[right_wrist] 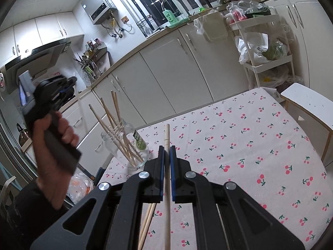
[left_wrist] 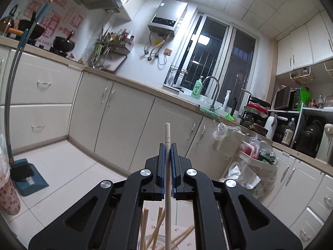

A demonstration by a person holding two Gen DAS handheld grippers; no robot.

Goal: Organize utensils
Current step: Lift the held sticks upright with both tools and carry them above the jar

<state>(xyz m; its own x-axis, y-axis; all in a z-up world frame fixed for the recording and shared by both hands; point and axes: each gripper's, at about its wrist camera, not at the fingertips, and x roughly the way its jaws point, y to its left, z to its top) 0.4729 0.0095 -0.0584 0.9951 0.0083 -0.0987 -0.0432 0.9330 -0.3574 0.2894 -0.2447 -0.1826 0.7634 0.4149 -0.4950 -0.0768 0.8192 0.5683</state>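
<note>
My left gripper (left_wrist: pixel 167 145) is shut on a pale wooden chopstick (left_wrist: pixel 167 137) that stands upright between the blue pads. Under it, several chopsticks (left_wrist: pixel 155 229) lean in a glass jar (left_wrist: pixel 158 239). My right gripper (right_wrist: pixel 167 148) is shut on another wooden chopstick (right_wrist: pixel 167 137) above the cherry-print tablecloth (right_wrist: pixel 239 145). Two more chopsticks (right_wrist: pixel 146 225) lie on the cloth under the right gripper. In the right wrist view the glass jar (right_wrist: pixel 129 145) stands at the table's left edge with several chopsticks (right_wrist: pixel 116 125) in it. The left gripper's body, blurred in a hand (right_wrist: pixel 54 95), is raised left of the jar.
Cream kitchen cabinets (right_wrist: pixel 166 66) and a counter run behind the table. A white trolley (right_wrist: pixel 266 41) with plastic bags stands at the far right corner. A white stool (right_wrist: pixel 308 102) stands by the table's right side. A dustpan and brush (left_wrist: pixel 27 177) rest on the floor.
</note>
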